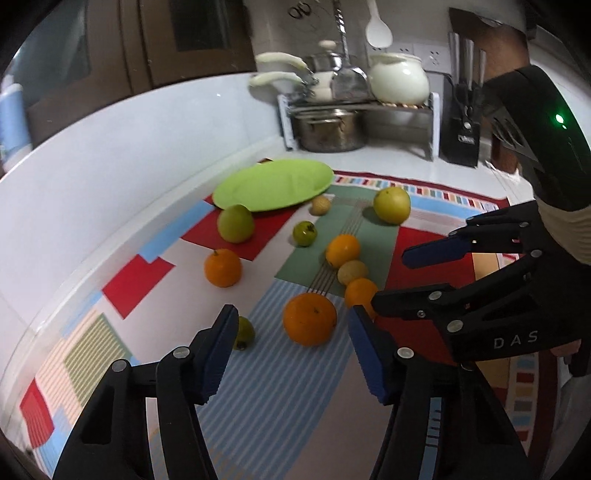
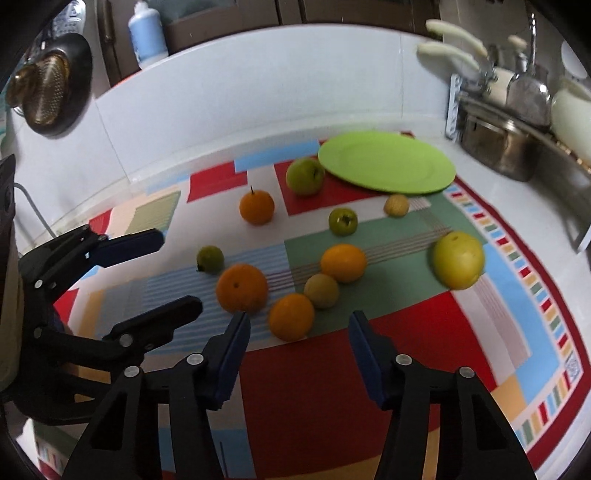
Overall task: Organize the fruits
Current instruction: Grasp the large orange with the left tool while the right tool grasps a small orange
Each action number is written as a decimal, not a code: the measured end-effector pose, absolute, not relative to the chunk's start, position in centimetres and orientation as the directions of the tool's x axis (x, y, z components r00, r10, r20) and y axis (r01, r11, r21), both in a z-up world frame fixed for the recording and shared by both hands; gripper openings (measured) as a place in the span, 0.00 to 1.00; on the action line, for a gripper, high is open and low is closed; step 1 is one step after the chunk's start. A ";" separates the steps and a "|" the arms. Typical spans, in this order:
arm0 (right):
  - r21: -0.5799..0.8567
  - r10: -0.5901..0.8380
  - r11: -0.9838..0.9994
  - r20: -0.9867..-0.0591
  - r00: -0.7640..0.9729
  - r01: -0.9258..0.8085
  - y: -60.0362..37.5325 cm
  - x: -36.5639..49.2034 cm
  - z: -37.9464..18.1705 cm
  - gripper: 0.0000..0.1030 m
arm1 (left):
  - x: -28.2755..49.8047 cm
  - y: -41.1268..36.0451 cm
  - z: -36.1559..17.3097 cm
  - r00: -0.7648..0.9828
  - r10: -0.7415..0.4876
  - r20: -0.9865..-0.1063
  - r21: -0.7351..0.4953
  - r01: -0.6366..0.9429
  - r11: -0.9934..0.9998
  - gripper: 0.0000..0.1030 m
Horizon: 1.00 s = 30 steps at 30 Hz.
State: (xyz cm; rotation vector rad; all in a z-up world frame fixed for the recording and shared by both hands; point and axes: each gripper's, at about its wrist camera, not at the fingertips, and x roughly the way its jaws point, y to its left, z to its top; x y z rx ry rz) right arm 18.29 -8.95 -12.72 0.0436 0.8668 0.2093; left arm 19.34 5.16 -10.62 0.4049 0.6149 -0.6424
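Left tool (image 1: 291,328) wide apart, holding nothing, above large orange (image 1: 309,319); right tool (image 2: 299,332) likewise wide, unloaded.

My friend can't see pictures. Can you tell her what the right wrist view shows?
Oranges and green fruits lie scattered on a colorful patchwork mat, beside an empty green plate. Both grippers, right gripper and left gripper, hover with jaws open, holding nothing.

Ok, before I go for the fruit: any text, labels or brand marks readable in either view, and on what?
"DAS": white letters on the body of the right gripper, seen from the left wrist view.
A small white mark on the knife block: too blurred to read.
The blue bottle: no label legible.
Nothing else readable.
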 end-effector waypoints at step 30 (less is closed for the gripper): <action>0.206 0.272 0.962 -0.789 0.551 -0.180 -9.1 20.5 -15.0 0.34 | 22.4 3.8 -13.4 0.512 -0.463 -0.723 0.076 0.726 0.683 0.40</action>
